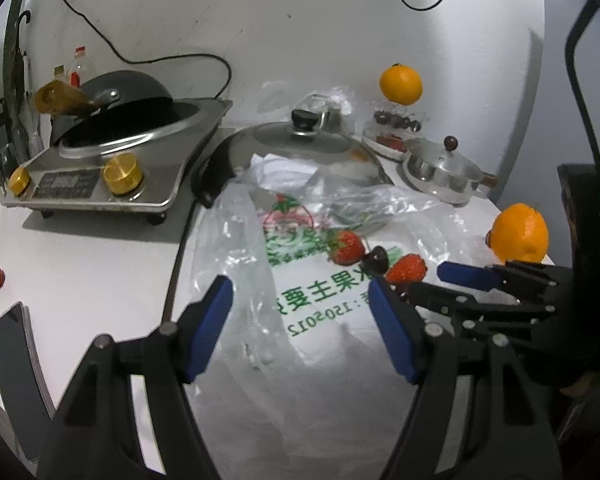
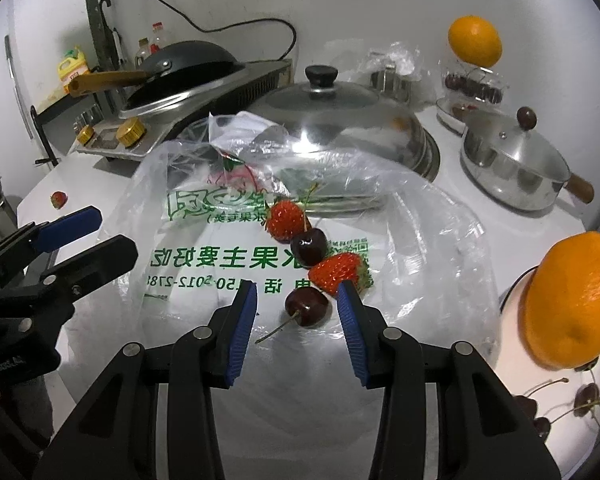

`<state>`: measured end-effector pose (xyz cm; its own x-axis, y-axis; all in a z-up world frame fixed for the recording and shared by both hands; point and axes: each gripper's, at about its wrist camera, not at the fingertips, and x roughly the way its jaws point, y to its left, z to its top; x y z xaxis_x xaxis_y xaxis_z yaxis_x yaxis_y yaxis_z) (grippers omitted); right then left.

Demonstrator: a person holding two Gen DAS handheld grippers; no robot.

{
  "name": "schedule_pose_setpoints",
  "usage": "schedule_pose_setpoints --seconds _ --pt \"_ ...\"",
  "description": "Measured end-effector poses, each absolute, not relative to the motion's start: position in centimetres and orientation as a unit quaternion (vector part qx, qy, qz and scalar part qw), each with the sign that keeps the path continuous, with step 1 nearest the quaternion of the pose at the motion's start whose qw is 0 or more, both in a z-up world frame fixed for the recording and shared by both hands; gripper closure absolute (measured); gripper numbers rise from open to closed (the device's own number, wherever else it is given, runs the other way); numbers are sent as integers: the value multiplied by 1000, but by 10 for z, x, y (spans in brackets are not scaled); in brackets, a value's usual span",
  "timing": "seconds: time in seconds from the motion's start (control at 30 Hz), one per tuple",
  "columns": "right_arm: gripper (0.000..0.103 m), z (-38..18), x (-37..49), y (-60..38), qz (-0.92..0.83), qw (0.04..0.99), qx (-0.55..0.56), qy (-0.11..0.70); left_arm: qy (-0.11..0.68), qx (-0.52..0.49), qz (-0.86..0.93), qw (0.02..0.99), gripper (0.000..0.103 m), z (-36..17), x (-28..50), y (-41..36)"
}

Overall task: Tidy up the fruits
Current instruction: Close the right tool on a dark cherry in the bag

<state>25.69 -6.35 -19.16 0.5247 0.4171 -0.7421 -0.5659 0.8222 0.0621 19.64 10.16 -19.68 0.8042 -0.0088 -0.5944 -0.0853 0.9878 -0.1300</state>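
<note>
The right hand-held gripper [image 2: 297, 300], jaws apart and empty, straddled a dark red cherry [image 2: 308, 306] lying on the clear printed plastic bag [image 2: 220, 248] on the white worktop [image 2: 80, 184]. The left hand-held gripper [image 1: 300, 300] hovered apart, empty. Picking seemed underway; next, closing gently on the cherry.
</note>
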Motion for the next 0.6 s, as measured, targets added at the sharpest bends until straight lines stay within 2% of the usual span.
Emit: schedule_pose_setpoints --seconds 0.6 --pt "59 -222 272 -50 257 854 -100 442 323 -98 8 941 31 -211 200 112"
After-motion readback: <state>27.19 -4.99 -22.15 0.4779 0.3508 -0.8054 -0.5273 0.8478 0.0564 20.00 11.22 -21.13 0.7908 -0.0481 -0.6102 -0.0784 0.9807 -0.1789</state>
